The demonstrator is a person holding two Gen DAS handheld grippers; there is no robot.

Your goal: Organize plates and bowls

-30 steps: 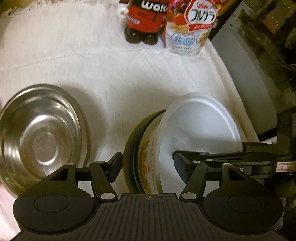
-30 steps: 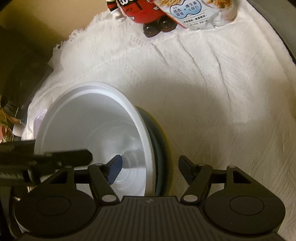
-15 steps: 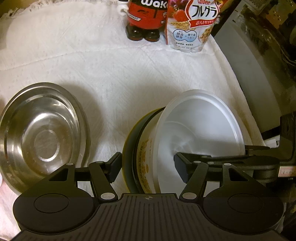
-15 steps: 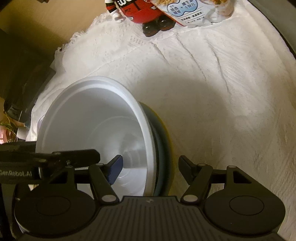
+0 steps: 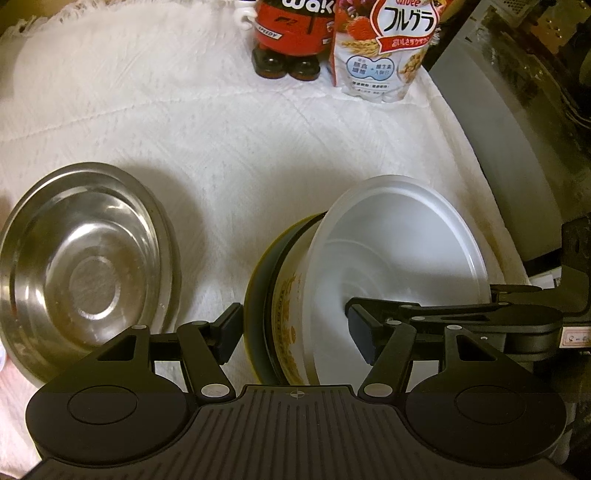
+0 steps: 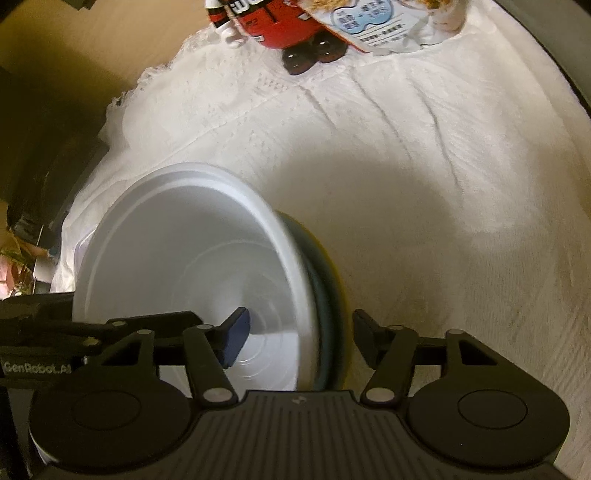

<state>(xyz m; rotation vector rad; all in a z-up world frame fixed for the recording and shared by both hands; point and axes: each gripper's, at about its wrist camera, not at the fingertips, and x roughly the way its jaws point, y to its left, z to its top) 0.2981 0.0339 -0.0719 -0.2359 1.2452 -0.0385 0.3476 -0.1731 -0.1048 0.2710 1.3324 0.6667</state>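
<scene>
A white plastic bowl (image 5: 399,251) sits nested inside a dark bowl with a yellow rim and printed side (image 5: 284,325) on the white cloth. My left gripper (image 5: 295,326) straddles the near wall of this stack, one pad on the dark bowl's outside and the other inside the white bowl, gripping it. My right gripper (image 6: 301,330) straddles the opposite wall of the white bowl (image 6: 192,258) and the dark bowl (image 6: 328,295). Its jaws are closing, with gaps still showing beside both pads. A steel bowl (image 5: 81,266) rests to the left.
A red bottle (image 5: 291,33) and a cereal pouch (image 5: 384,48) stand at the far edge of the white cloth (image 5: 221,129). A grey appliance (image 5: 517,129) borders the cloth on the right. Dark clutter lies beyond the cloth's left edge (image 6: 33,166).
The right gripper's jaws have drawn a little closer around the bowl wall. The left gripper and the bowls have kept their places.
</scene>
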